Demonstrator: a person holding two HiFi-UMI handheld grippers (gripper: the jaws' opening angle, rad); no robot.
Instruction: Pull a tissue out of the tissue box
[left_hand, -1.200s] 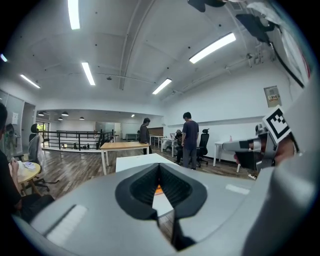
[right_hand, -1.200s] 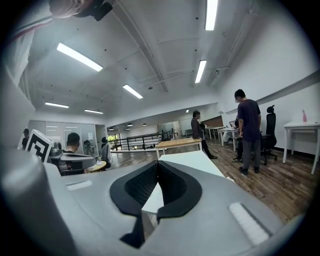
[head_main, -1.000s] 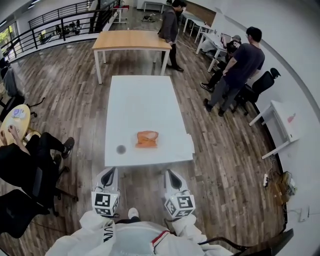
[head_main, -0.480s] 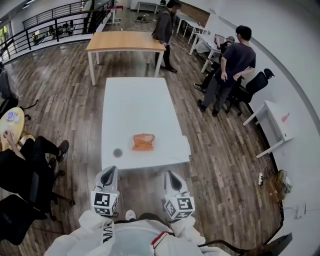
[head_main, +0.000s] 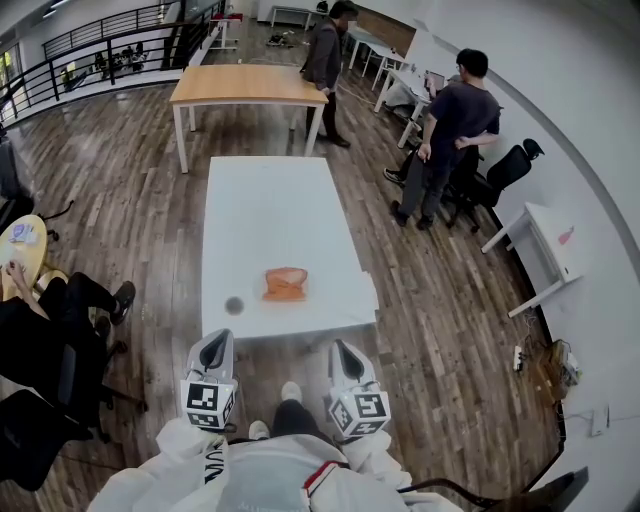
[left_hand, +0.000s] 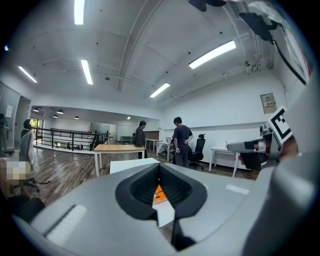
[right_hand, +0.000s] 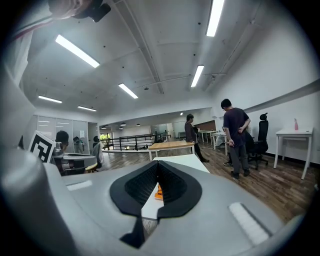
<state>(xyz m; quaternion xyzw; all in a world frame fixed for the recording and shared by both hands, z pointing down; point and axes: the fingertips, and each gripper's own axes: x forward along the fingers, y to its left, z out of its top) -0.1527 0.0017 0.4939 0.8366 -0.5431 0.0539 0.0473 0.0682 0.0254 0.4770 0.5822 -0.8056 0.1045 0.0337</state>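
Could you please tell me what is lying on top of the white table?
An orange tissue pack lies near the front edge of the white table, a small dark round object to its left. Anything under the pack is covered; its opening is too small to make out.

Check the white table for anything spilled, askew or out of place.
Nothing stands out. The orange tissue pack lies flat by the near edge of the white table, and a small dark round object sits apart to its left.
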